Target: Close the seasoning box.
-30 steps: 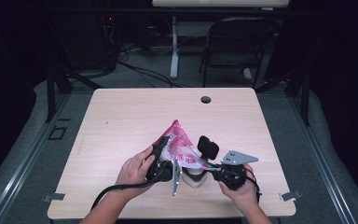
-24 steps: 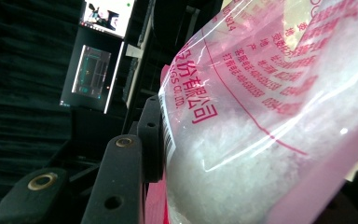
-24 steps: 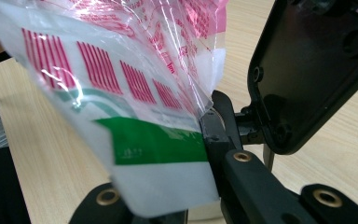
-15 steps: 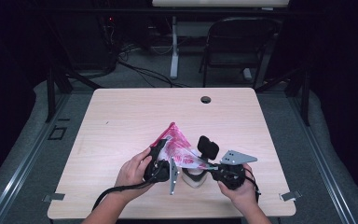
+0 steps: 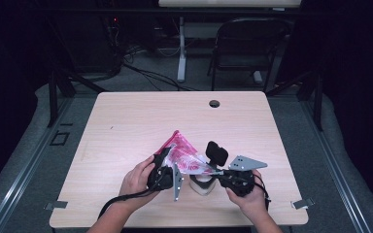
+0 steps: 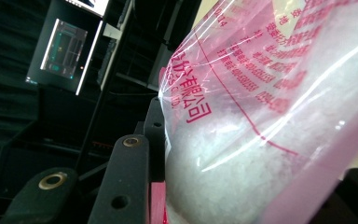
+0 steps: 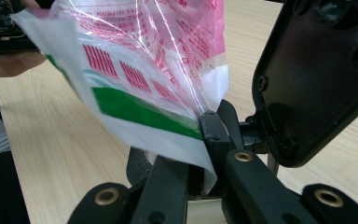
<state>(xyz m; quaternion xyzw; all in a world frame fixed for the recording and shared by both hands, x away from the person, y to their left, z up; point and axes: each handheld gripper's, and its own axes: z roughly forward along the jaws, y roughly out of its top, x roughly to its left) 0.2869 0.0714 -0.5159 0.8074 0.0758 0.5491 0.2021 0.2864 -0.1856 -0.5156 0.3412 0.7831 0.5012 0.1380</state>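
Table (image 5: 126, 121), pink bag (image 5: 184, 155) (both tools)

The surface (image 5: 126, 121) lies bare across its far half and left side, apart from a small hole (image 5: 214, 103). Near the front edge, the bag (image 5: 184, 155), a white cup (image 5: 201, 185) and both hands crowd the middle.
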